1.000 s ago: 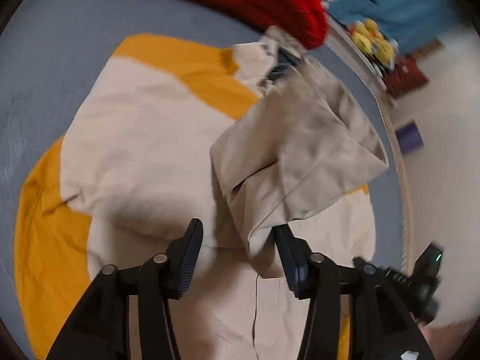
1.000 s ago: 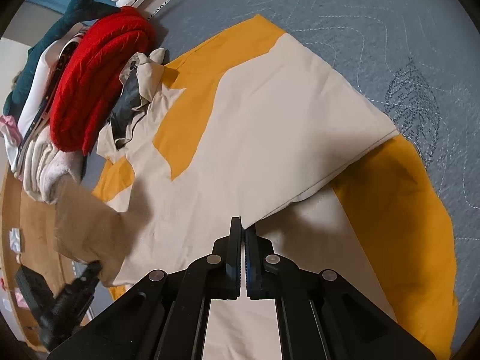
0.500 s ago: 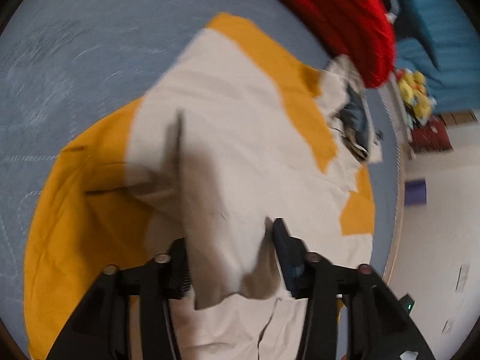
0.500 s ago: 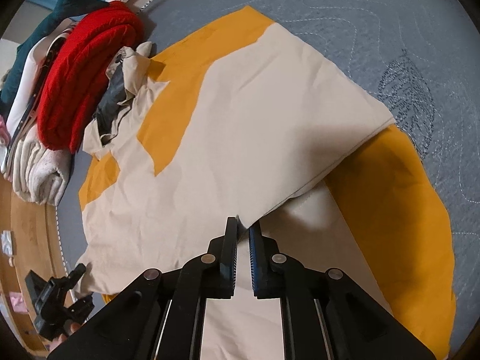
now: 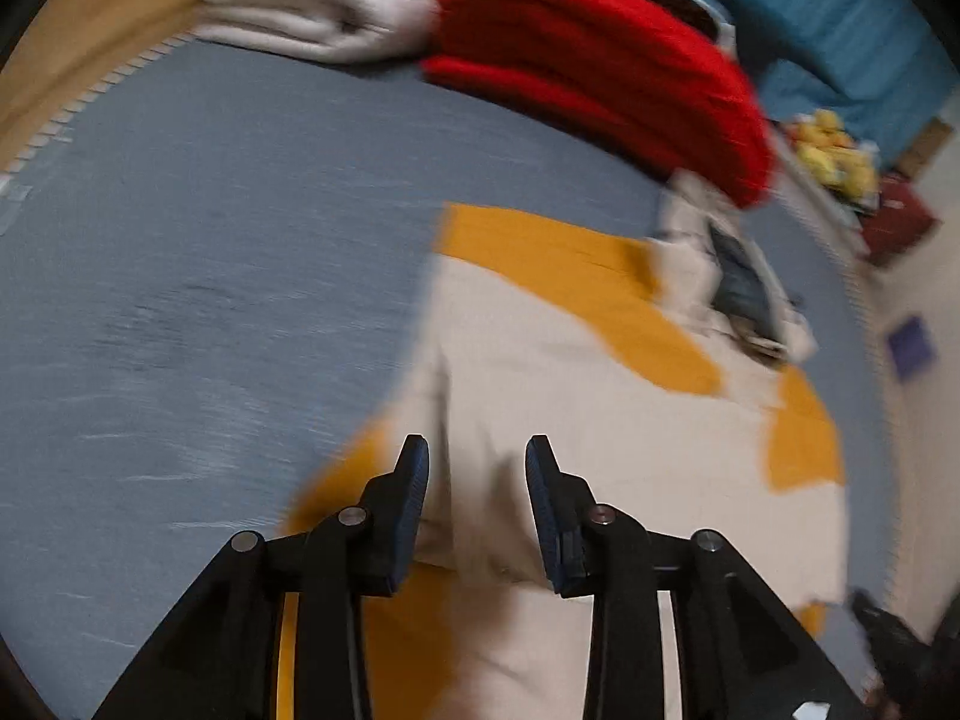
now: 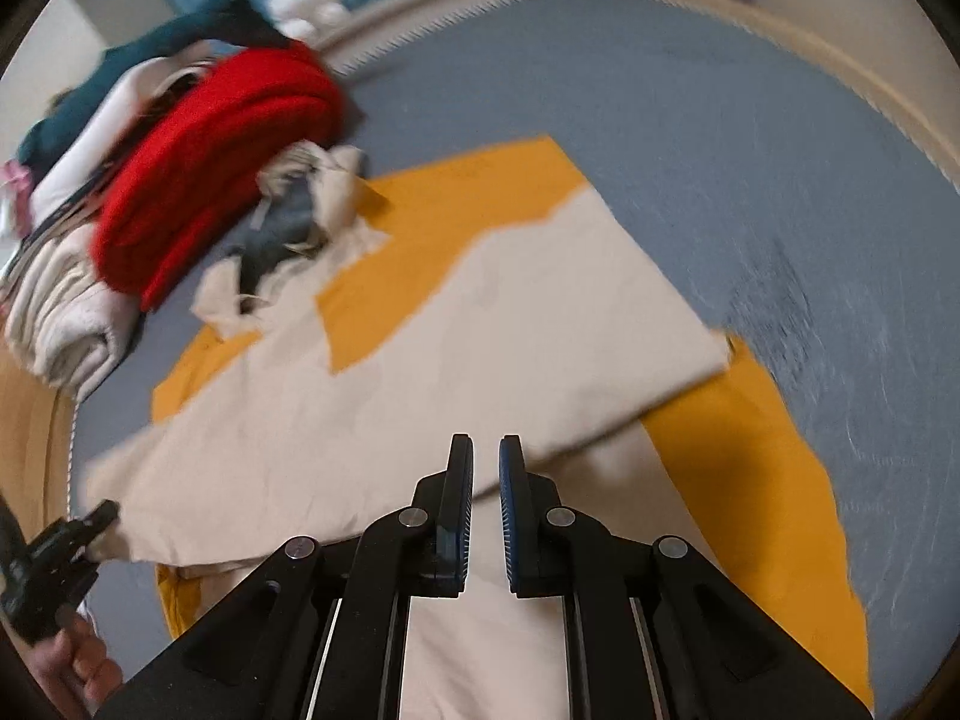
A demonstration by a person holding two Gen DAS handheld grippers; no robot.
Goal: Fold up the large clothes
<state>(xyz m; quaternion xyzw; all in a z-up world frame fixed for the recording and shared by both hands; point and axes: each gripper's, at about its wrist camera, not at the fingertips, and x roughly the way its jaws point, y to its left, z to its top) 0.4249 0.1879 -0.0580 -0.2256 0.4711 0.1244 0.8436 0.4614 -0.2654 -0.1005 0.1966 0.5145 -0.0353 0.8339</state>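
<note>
A large cream and orange garment lies spread on the blue-grey quilted bed cover. One cream sleeve is folded flat across the garment's body. The sleeve's end lies at the tip of my left gripper. In the left wrist view my left gripper hovers over that cloth. Its jaws stand apart, and I see no pad pressing on the fabric. My right gripper hangs above the garment's middle with a narrow gap and nothing between its fingers. The collar with dark lining is bunched at the far end.
A red knit and folded cream cloths are stacked past the collar. The wooden bed edge runs at the upper left. A person's hand holds the left gripper. Yellow toys lie off the bed.
The raised sleeve came down and now lies flat across the garment. The left gripper's jaws narrowed and its view swung toward the bed's bare side. The right jaws parted slightly and rose.
</note>
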